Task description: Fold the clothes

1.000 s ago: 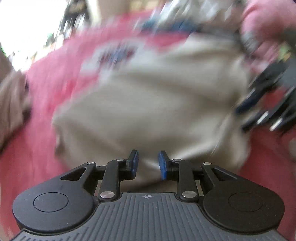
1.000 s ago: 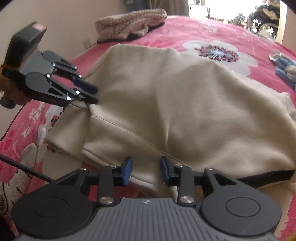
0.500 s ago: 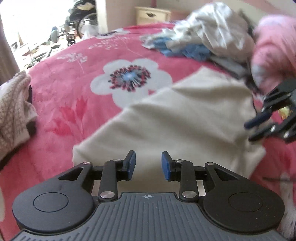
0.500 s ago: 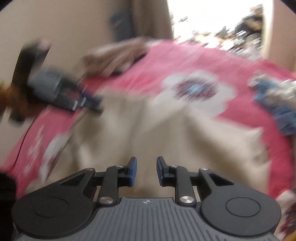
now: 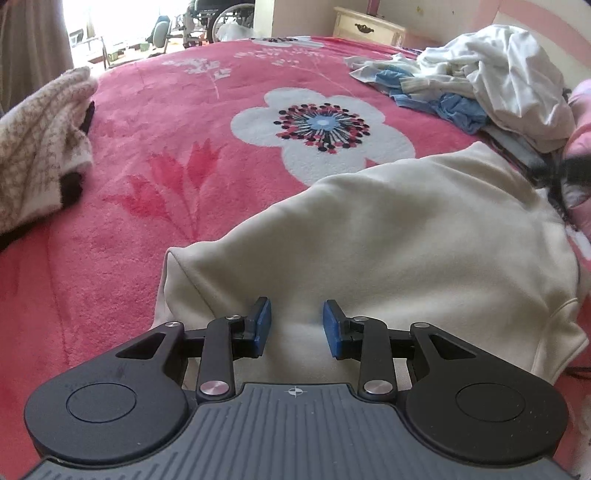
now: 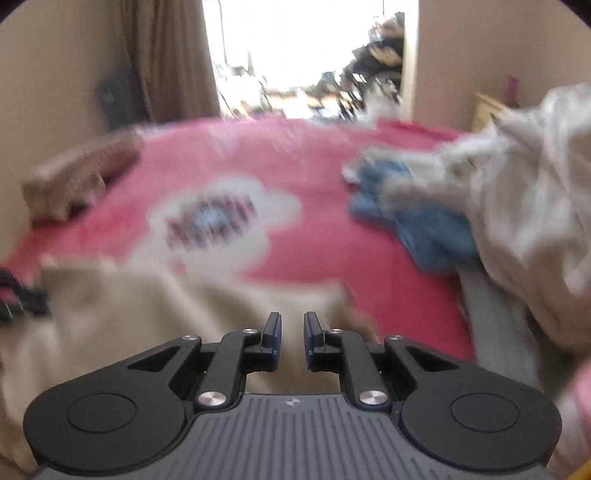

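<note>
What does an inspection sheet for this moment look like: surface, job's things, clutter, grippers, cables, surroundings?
Surface: pink bedspread with a large white flower print.
Job's things: cream sweatshirt lying partly folded on the bedspread, below both grippers.
Clutter: heap of white and blue clothes at the far right; beige knitted garment at the left edge.
Grippers: left gripper open above the sweatshirt, nothing between the pads; right gripper with its jaws just closing to a narrow gap, nothing seen gripped, view blurred.
Cables: thin dark cord at the sweatshirt's right edge.
Surroundings: cream nightstand, brown curtain, bright doorway.
</note>
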`<state>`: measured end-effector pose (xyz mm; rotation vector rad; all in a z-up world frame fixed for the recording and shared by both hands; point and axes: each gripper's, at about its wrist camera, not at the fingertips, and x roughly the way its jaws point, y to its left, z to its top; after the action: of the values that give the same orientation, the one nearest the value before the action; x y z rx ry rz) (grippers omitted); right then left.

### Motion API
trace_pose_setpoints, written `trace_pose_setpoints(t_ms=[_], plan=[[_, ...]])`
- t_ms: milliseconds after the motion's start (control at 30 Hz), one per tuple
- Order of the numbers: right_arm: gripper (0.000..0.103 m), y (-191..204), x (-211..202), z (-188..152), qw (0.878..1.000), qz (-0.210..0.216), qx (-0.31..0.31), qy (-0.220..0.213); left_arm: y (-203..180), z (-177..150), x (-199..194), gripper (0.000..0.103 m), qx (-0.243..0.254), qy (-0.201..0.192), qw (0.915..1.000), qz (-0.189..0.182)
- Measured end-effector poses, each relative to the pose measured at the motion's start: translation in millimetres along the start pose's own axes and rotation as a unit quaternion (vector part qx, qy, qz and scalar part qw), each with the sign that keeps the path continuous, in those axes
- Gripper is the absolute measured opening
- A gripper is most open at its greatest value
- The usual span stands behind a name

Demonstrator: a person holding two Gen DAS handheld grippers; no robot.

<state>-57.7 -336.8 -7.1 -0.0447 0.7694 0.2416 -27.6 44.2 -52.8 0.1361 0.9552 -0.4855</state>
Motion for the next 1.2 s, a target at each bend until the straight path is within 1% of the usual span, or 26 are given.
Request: trace_pose_setpoints(t_ms=[33, 100, 133, 167, 200, 233, 300, 333, 367, 400, 433, 467, 533, 600, 633, 667, 700, 733, 833, 900, 1000, 1067, 1133, 1200], plan=[[0.013, 4, 8, 7, 1.000, 0.004, -0.012, -0.008, -1, 0, 0, 0.031, 0.003, -0.001, 1.0000, 0.002], [0.013, 12, 31, 11, 0.999, -0.007, -0.047, -0.007, -1, -3, 0, 0.031, 0.001, -0.006, 1.0000, 0.004], [0.013, 9, 44, 11, 0.999, -0.012, -0.049, 0.003, 0, -5, 0, 0.032, -0.001, -0.010, 0.9999, 0.003], [0.011, 3, 58, 8, 0.998, -0.025, -0.050, 0.018, 0, -7, 0, 0.032, -0.003, -0.015, 0.9999, 0.003], [0.005, -8, 75, 0, 0.997, -0.052, -0.051, 0.041, 0, -9, -1, 0.032, -0.002, -0.020, 0.9998, 0.003], [0.000, -22, 88, -7, 0.996, -0.060, -0.037, 0.057, 0, -11, -1, 0.032, -0.002, -0.025, 0.9997, 0.003], [0.000, -50, 85, -9, 0.997, -0.020, 0.056, 0.048, 0, -14, -2, 0.032, -0.002, -0.032, 0.9995, 0.003], [0.002, -59, 78, -5, 0.994, -0.005, 0.098, 0.039, 0, -15, -2, 0.032, -0.002, -0.035, 0.9994, 0.002], [0.014, -65, 71, -1, 0.992, 0.004, 0.125, 0.027, 0, -15, -2, 0.032, -0.001, -0.036, 0.9994, 0.002], [0.033, -72, 66, 2, 0.988, 0.012, 0.149, 0.021, 0, -15, -2, 0.032, 0.001, -0.036, 0.9994, 0.001], [0.040, -81, 66, 4, 0.984, 0.018, 0.174, 0.023, 1, -15, -1, 0.032, 0.003, -0.036, 0.9994, 0.001], [0.045, -90, 69, 5, 0.980, 0.020, 0.198, 0.027, 1, -14, -1, 0.032, 0.004, -0.035, 0.9994, -0.001], [0.045, -106, 81, 3, 0.969, 0.034, 0.238, 0.055, 2, -14, 0, 0.032, 0.007, -0.035, 0.9994, -0.004], [0.046, -110, 97, -3, 0.960, 0.054, 0.260, 0.093, 4, -15, 1, 0.032, 0.004, -0.037, 0.9993, -0.008], [0.046, -106, 99, -5, 0.960, 0.056, 0.257, 0.096, 4, -16, 1, 0.032, 0.003, -0.039, 0.9992, -0.010], [0.041, -101, 100, -6, 0.963, 0.056, 0.246, 0.095, 4, -17, 1, 0.032, 0.004, -0.042, 0.9991, -0.010], [0.028, -94, 97, -4, 0.969, 0.047, 0.225, 0.090, 4, -18, 1, 0.032, 0.007, -0.044, 0.9989, -0.009], [0.020, -88, 93, -1, 0.974, 0.036, 0.206, 0.084, 3, -19, 1, 0.032, 0.008, -0.046, 0.9989, -0.008], [0.018, -83, 78, 2, 0.980, 0.030, 0.188, 0.056, 3, -20, 0, 0.032, 0.007, -0.050, 0.9987, -0.006], [0.017, -79, 72, 2, 0.985, 0.014, 0.168, 0.043, 3, -21, -1, 0.032, 0.004, -0.052, 0.9986, -0.007], [0.017, -65, 83, -9, 0.993, -0.026, 0.106, 0.047, 3, -21, -1, 0.032, 0.004, -0.053, 0.9986, -0.006], [0.017, -53, 90, -18, 0.996, -0.053, 0.058, 0.041, 3, -21, -1, 0.032, 0.005, -0.053, 0.9985, -0.006], [0.017, -39, 91, -21, 0.996, -0.081, 0.003, 0.032, 3, -22, -1, 0.032, 0.004, -0.054, 0.9985, -0.006], [0.017, -33, 92, -24, 0.994, -0.095, -0.036, 0.029, 3, -22, -2, 0.032, 0.006, -0.055, 0.9985, -0.006]])
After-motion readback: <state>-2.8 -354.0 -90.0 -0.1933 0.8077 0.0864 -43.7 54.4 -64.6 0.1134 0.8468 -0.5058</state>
